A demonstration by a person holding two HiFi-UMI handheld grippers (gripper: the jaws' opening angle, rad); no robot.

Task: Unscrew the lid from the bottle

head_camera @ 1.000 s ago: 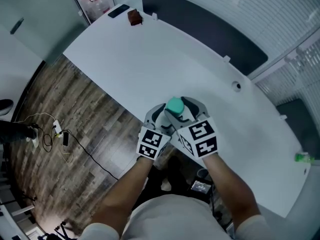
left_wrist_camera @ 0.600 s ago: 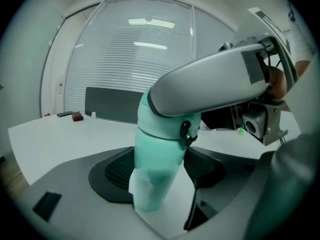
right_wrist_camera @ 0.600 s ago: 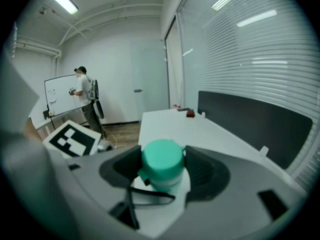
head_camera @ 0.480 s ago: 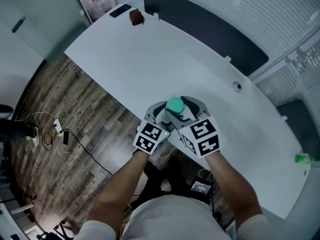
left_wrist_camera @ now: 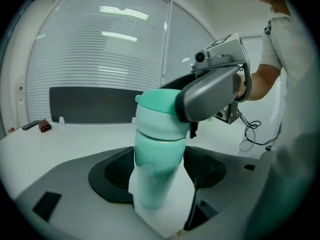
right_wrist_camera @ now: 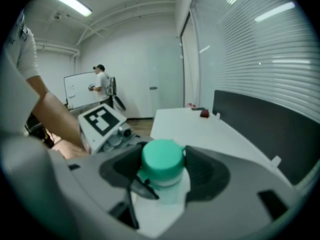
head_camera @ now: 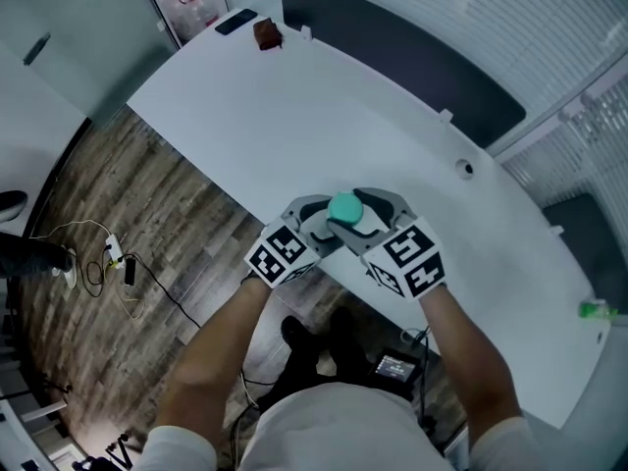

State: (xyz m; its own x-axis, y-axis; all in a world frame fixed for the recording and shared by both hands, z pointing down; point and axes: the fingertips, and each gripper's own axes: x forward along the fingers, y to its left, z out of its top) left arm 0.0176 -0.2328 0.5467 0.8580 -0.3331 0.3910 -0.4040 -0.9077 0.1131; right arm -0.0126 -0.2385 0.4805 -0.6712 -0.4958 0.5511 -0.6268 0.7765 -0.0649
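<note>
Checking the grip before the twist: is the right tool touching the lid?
Touching. The right gripper view shows the right tool closed on the green lid, jaws against both its sides, no gap.

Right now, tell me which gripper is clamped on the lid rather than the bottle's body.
The right gripper: its jaws close on the teal lid, while the left gripper holds the bottle lower down, round its body.
</note>
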